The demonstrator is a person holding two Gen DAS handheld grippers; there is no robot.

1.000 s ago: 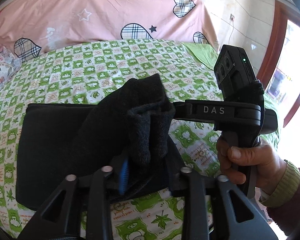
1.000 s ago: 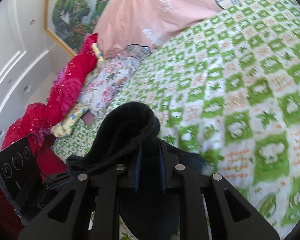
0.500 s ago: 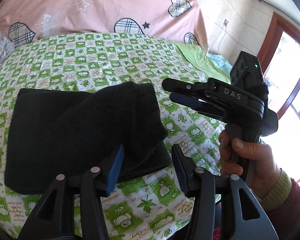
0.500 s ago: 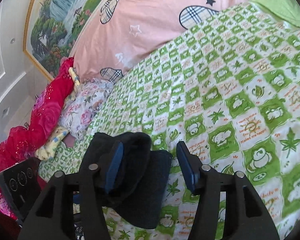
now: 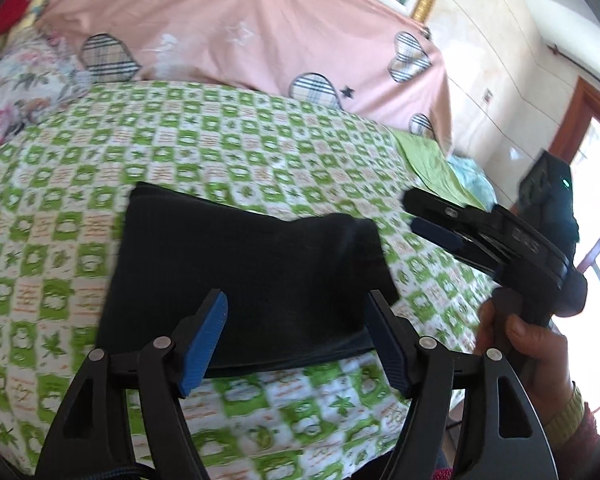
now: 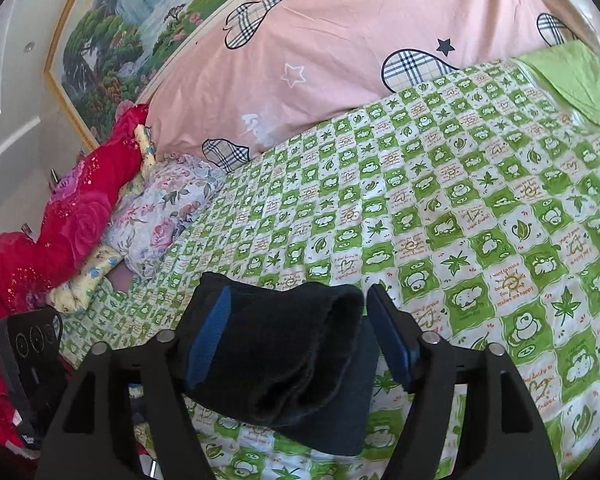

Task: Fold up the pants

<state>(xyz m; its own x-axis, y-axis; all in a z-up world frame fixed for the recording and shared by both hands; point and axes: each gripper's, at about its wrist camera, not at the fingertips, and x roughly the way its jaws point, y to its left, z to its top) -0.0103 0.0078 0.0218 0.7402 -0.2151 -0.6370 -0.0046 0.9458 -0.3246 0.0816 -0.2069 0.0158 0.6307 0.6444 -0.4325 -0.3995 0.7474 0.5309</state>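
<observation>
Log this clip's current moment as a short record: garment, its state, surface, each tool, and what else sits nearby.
garment: black pants
state: folded into a compact rectangle, lying flat, one edge slightly raised
surface: green-and-white checked bedsheet
left tool: open, fingers either side of the pants' near edge, gripping nothing
right tool: open, above the pants' raised edge, gripping nothing
nearby: pink quilt with plaid hearts, floral pillow, red blanket
</observation>
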